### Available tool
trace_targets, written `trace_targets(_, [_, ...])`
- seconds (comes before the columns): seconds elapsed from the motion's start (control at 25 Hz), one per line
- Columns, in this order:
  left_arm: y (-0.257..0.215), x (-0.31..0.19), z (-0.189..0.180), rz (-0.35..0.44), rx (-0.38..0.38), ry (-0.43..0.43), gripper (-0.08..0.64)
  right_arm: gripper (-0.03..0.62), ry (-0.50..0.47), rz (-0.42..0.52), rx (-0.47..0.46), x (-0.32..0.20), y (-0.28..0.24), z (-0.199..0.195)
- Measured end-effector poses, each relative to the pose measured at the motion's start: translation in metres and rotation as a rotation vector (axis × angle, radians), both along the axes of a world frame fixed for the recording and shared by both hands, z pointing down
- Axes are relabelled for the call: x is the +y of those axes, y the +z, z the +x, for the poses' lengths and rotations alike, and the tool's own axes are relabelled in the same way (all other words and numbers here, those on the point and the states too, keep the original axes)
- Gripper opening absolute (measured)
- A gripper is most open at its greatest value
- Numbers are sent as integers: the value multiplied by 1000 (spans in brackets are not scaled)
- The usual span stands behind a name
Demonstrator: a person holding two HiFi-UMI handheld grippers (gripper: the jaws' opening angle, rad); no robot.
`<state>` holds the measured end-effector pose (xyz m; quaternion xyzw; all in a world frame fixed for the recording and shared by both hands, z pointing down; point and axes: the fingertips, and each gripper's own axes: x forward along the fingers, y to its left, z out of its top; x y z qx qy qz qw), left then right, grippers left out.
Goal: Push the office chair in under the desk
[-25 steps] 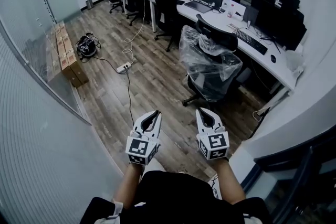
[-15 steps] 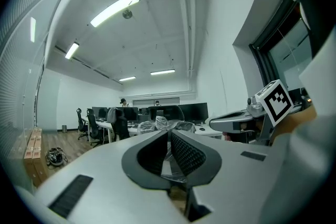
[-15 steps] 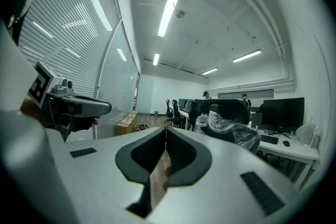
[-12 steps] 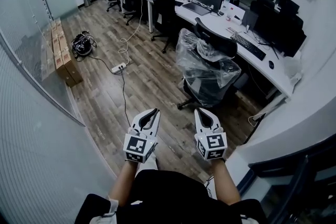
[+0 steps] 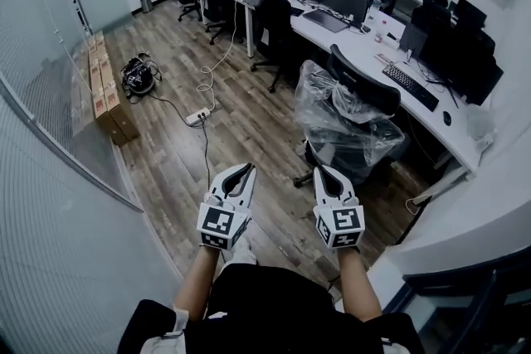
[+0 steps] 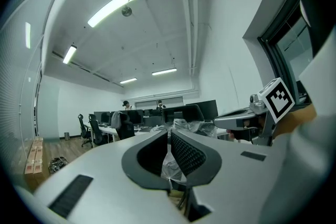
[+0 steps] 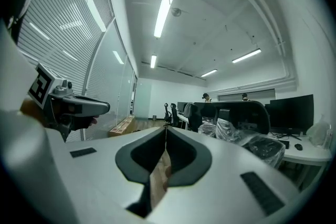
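Observation:
A black office chair, its seat and back wrapped in clear plastic, stands on the wood floor a little out from the long white desk at the right. My left gripper and right gripper are held side by side, level, short of the chair and apart from it. Both are shut with nothing between the jaws. In the left gripper view the chair shows just beyond the shut left gripper. In the right gripper view the chair lies right of the shut right gripper.
A power strip with a cable trailing across the floor lies ahead to the left. Cardboard boxes line the glass wall at the left. More chairs, monitors and a keyboard crowd the desks. Two people stand at the far desks.
Both grippers have travelled forward together toward the wrapped chair, still shut and side by side. The chair now stands nearer to them in the head view.

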<state>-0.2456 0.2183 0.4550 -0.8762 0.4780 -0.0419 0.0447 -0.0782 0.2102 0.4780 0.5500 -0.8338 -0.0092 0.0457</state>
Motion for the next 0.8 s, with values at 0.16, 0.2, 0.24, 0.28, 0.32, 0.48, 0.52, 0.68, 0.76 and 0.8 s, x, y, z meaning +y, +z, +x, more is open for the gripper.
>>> trace_targets(0.16, [-9, -47, -18, 0, 12, -1, 35, 25, 13, -15, -7, -48, -1, -13])
trace_targets(0.2, [-11, -58, -23, -3, 12, -1, 35, 25, 20, -23, -9, -59, -1, -16])
trace_targets(0.24, [-12, -70, -29, -5, 10, 0, 35, 25, 25, -30, -11, -71, -1, -19])
trace_targets(0.28, [-14, -81, -35, -6, 7, 2, 35, 25, 29, -35, -12, -83, -2, -23])
trace_targets(0.32, [-15, -92, -41, -6, 4, 3, 35, 25, 31, -39, -13, -94, -3, -28])
trace_targets(0.48, [-17, -136, -67, -11, -5, 5, 35, 25, 48, -43, -14, -136, -7, -48])
trace_targets(0.52, [-17, -145, -72, -12, -5, 8, 35, 25, 51, -44, -13, -145, -8, -54])
trace_targets(0.68, [-17, -181, -92, -9, -11, 21, 35, 25, 68, -50, 1, -180, -8, -72])
trace_targets(0.76, [-15, -196, -104, -6, -19, 25, 35, 25, 78, -53, 3, -194, -7, -82])
trace_targets(0.8, [-13, -203, -109, -5, -21, 27, 35, 25, 81, -52, 5, -201, -6, -86])
